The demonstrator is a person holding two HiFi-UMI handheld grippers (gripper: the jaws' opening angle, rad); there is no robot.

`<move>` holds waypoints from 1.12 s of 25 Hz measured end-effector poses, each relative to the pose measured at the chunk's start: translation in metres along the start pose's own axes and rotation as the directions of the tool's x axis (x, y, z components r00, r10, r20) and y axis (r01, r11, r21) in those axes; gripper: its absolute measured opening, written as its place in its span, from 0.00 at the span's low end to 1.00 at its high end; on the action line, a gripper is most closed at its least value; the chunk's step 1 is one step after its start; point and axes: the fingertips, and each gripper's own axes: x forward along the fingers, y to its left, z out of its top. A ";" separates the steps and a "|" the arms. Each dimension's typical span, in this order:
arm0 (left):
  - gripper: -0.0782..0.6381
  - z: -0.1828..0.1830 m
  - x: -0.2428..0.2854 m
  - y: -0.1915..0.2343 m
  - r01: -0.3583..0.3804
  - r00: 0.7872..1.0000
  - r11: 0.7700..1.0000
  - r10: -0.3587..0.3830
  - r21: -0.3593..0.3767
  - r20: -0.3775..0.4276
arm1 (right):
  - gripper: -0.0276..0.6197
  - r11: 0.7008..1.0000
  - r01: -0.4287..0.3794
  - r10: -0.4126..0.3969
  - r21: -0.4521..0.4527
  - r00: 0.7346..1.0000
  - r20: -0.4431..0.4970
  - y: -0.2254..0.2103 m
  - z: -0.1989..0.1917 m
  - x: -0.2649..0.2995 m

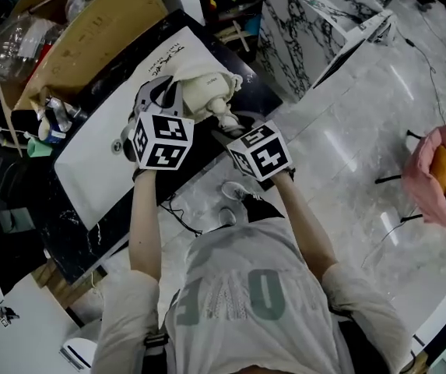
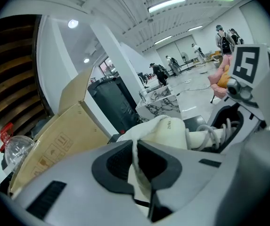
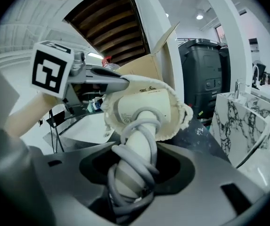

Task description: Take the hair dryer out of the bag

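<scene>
A cream hair dryer (image 3: 139, 108) sits half inside a cream cloth bag (image 1: 207, 90), above the dark table (image 1: 75, 240). Its handle (image 3: 134, 159), wound with grey cord, sticks out of the bag's frilled mouth (image 3: 178, 119) toward me. My right gripper (image 3: 132, 173) is shut on that handle, also visible in the head view (image 1: 229, 125). My left gripper (image 2: 135, 154) is shut on a fold of the bag's cloth (image 2: 163, 128) and holds the bag from the left (image 1: 177, 93). The dryer's front end is hidden inside the bag.
A white sheet (image 1: 106, 154) lies on the table under the bag. A large cardboard box (image 1: 98, 29) stands behind it, with bottles (image 1: 51, 119) at its left. A marble-patterned cabinet (image 1: 308, 22) and a black bin (image 3: 205, 74) stand at the right, and a pink chair (image 1: 440, 178) on the floor.
</scene>
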 end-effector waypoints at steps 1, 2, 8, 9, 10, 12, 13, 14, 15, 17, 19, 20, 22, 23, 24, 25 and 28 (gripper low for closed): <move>0.17 -0.001 -0.001 -0.001 0.000 1.000 1.000 0.000 0.000 0.001 | 0.40 1.000 0.005 -0.005 0.000 1.000 0.012 0.002 -0.006 -0.005; 0.17 -0.001 -0.002 -0.001 0.001 1.000 1.000 -0.001 0.001 0.005 | 0.40 1.000 0.010 -0.010 0.004 1.000 0.024 0.004 -0.013 -0.011; 0.17 -0.006 -0.006 -0.005 0.015 1.000 1.000 -0.015 -0.004 0.019 | 0.40 0.998 0.042 -0.045 0.042 0.996 0.071 0.013 -0.048 -0.039; 0.17 -0.006 -0.006 -0.006 0.017 1.000 1.000 -0.017 -0.006 0.020 | 0.40 0.998 0.048 -0.052 0.049 0.996 0.074 0.013 -0.052 -0.043; 0.17 -0.007 -0.006 -0.007 0.020 1.000 1.000 -0.020 -0.010 0.022 | 0.40 0.997 0.054 -0.058 0.056 0.996 0.074 0.014 -0.057 -0.047; 0.17 -0.008 -0.007 -0.009 0.029 0.999 0.999 -0.029 -0.026 0.026 | 0.40 0.996 0.071 -0.075 0.060 0.995 0.064 0.015 -0.066 -0.052; 0.17 -0.008 -0.007 -0.010 0.034 0.999 0.999 -0.033 -0.037 0.030 | 0.40 0.995 0.079 -0.083 0.058 0.995 0.060 0.016 -0.070 -0.054; 0.17 -0.009 -0.007 -0.011 0.038 0.999 0.998 -0.037 -0.047 0.034 | 0.40 0.995 0.085 -0.089 0.056 0.994 0.058 0.017 -0.072 -0.056; 0.17 -0.010 -0.008 -0.011 0.041 0.999 0.998 -0.039 -0.054 0.037 | 0.40 0.994 0.089 -0.092 0.055 0.994 0.057 0.018 -0.074 -0.057; 0.17 -0.010 -0.009 -0.012 0.046 0.998 0.997 -0.043 -0.058 0.042 | 0.40 0.994 0.094 -0.097 0.058 0.993 0.060 0.019 -0.075 -0.059; 0.17 -0.010 -0.009 -0.014 0.057 0.998 0.997 -0.054 -0.061 0.045 | 0.40 0.993 0.099 -0.103 0.064 0.992 0.067 0.018 -0.073 -0.062; 0.17 -0.011 -0.008 -0.016 0.066 0.997 0.996 -0.063 -0.065 0.044 | 0.40 0.993 0.102 -0.106 0.067 0.992 0.073 0.017 -0.071 -0.064; 0.17 -0.014 -0.006 -0.023 0.090 0.995 0.993 -0.088 -0.081 0.038 | 0.40 0.991 0.111 -0.117 0.069 0.989 0.087 0.014 -0.067 -0.067; 0.17 -0.017 -0.004 -0.028 0.103 0.994 0.991 -0.101 -0.090 0.033 | 0.40 0.991 0.117 -0.123 0.065 0.988 0.094 0.013 -0.064 -0.069; 0.17 -0.021 -0.002 -0.032 0.115 0.993 0.989 -0.113 -0.096 0.026 | 0.40 0.991 0.124 -0.129 0.059 0.987 0.100 0.012 -0.060 -0.071; 0.17 -0.025 0.000 -0.037 0.125 0.992 0.987 -0.124 -0.099 0.017 | 0.40 0.990 0.130 -0.135 0.052 0.985 0.107 0.011 -0.057 -0.073; 0.17 -0.036 0.008 -0.051 0.151 0.988 0.984 -0.152 -0.099 -0.007 | 0.40 0.989 0.142 -0.147 0.045 0.980 0.135 0.008 -0.045 -0.082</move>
